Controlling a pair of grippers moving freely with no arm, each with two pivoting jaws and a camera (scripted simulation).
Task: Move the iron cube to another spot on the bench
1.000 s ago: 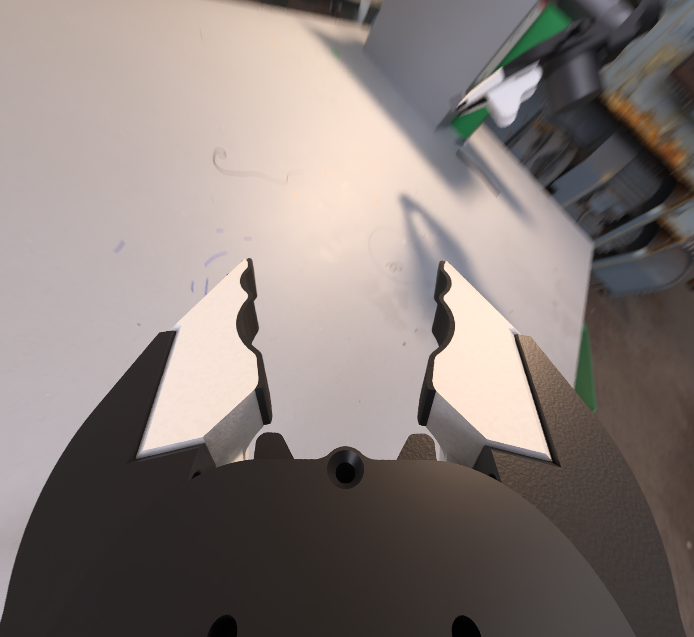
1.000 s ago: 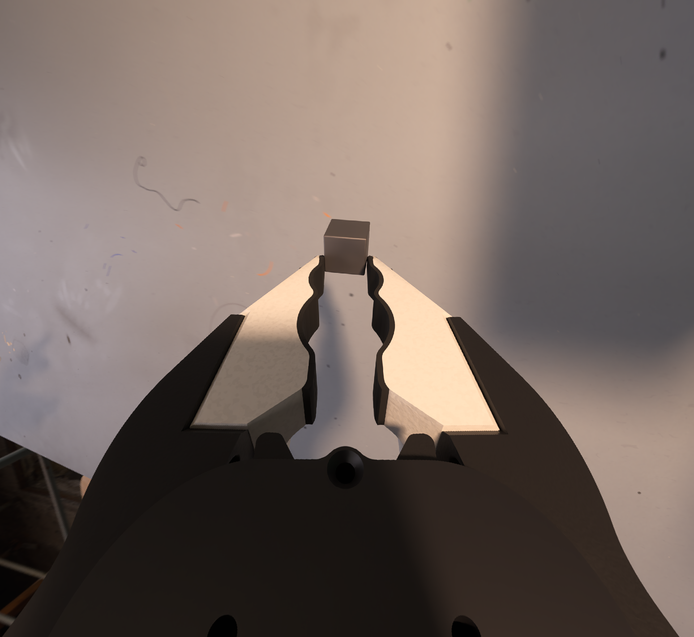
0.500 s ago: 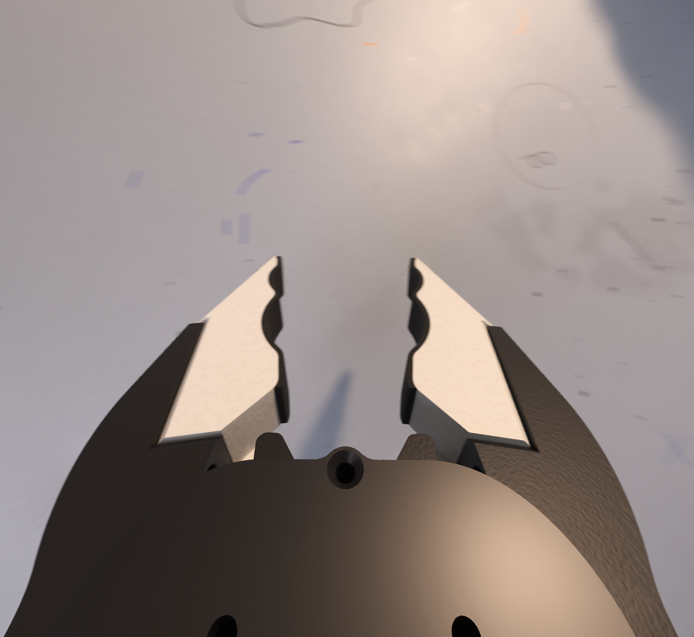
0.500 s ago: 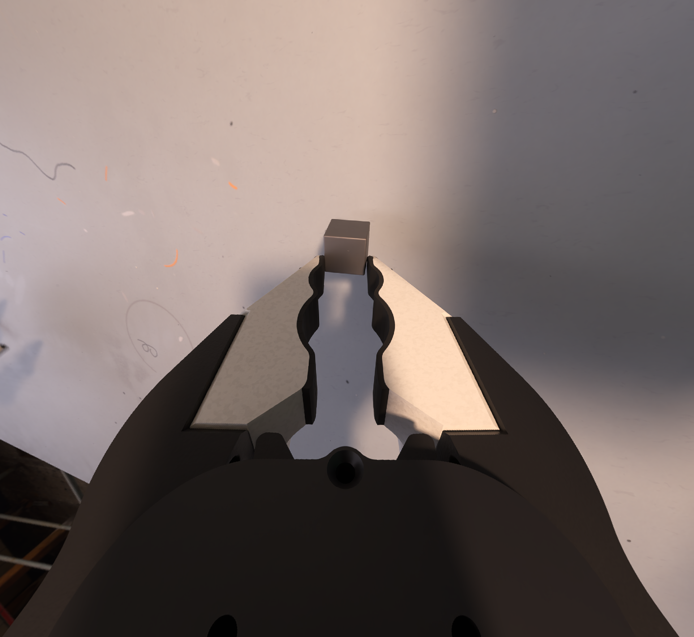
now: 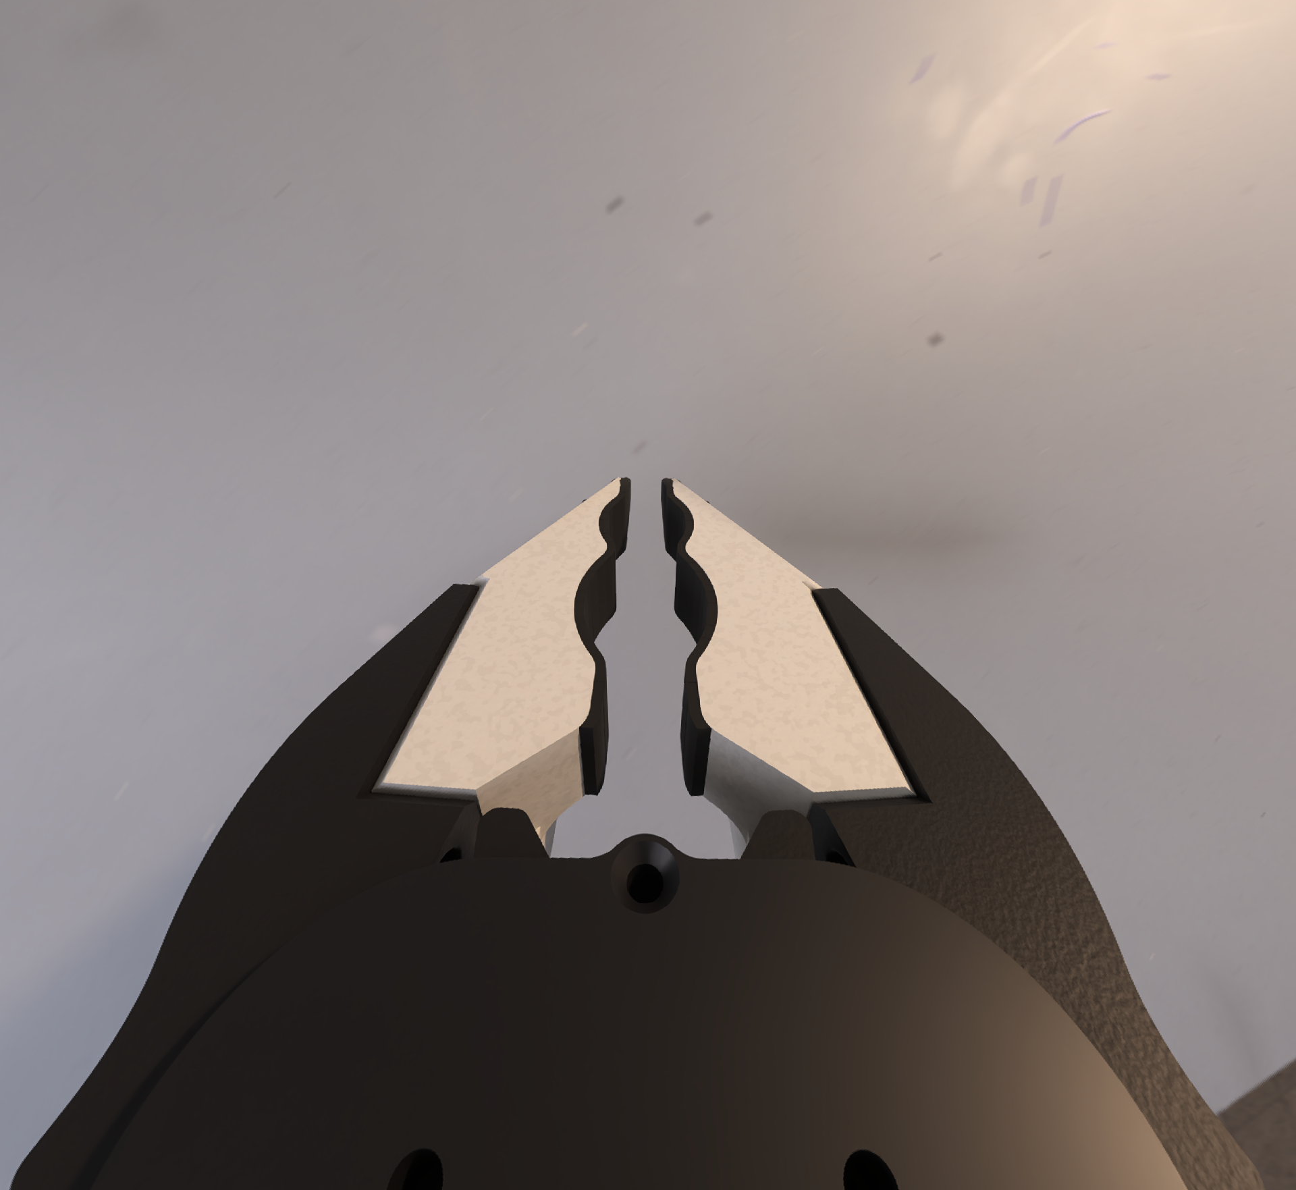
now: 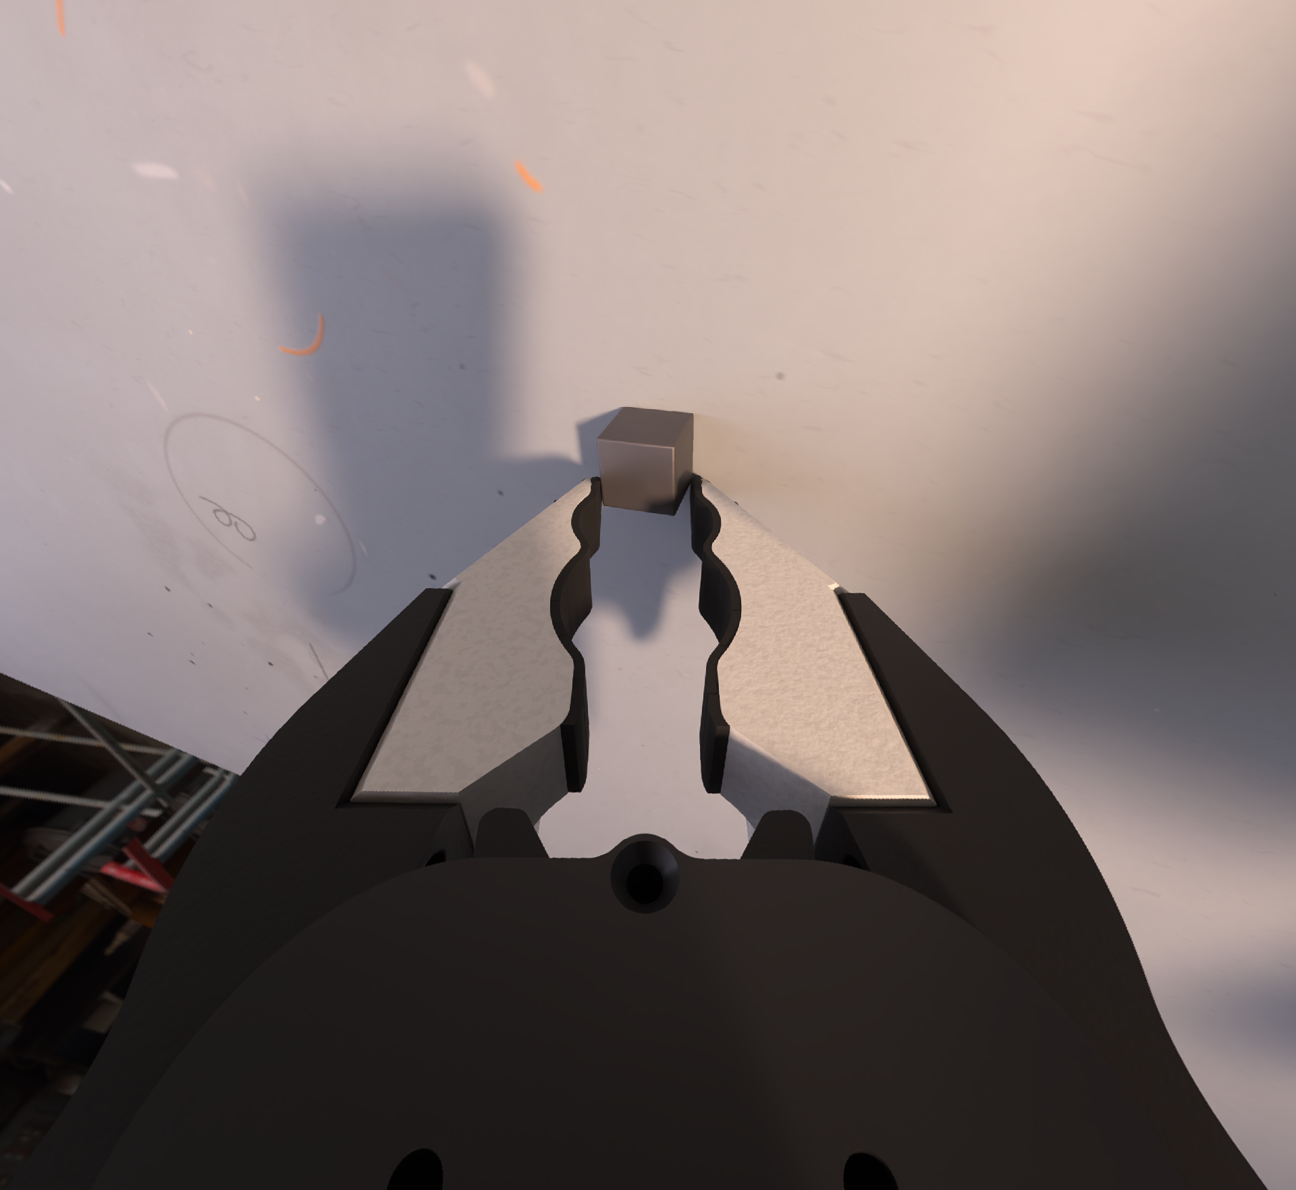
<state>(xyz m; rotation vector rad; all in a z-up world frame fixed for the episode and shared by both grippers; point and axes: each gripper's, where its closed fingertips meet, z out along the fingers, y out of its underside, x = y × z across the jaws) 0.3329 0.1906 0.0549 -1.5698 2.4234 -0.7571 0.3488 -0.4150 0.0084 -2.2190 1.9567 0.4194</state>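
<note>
The iron cube (image 6: 642, 465) is a small grey-brown metal block pinched between the tips of my right gripper (image 6: 645, 491). The gripper is shut on it and holds it just over the pale bench (image 6: 876, 174). The cube's shadow falls close beside it on the left, and I cannot tell if it touches the surface. My left gripper (image 5: 645, 486) is shut and empty, with only a thin slit between its tips. It points down at a bare stretch of the bench (image 5: 351, 245). The cube does not show in the left wrist view.
The bench edge (image 6: 140, 721) runs across the lower left of the right wrist view, with metal rods and racks (image 6: 91, 827) below it. A drawn circle mark (image 6: 259, 504) and orange flecks (image 6: 305, 343) lie on the surface. A bench corner (image 5: 1255, 1107) shows at the lower right of the left wrist view.
My left gripper has closed from wide open and tilted down close to the bench. My right gripper, still shut on the cube, has carried it sideways and come lower over the bench.
</note>
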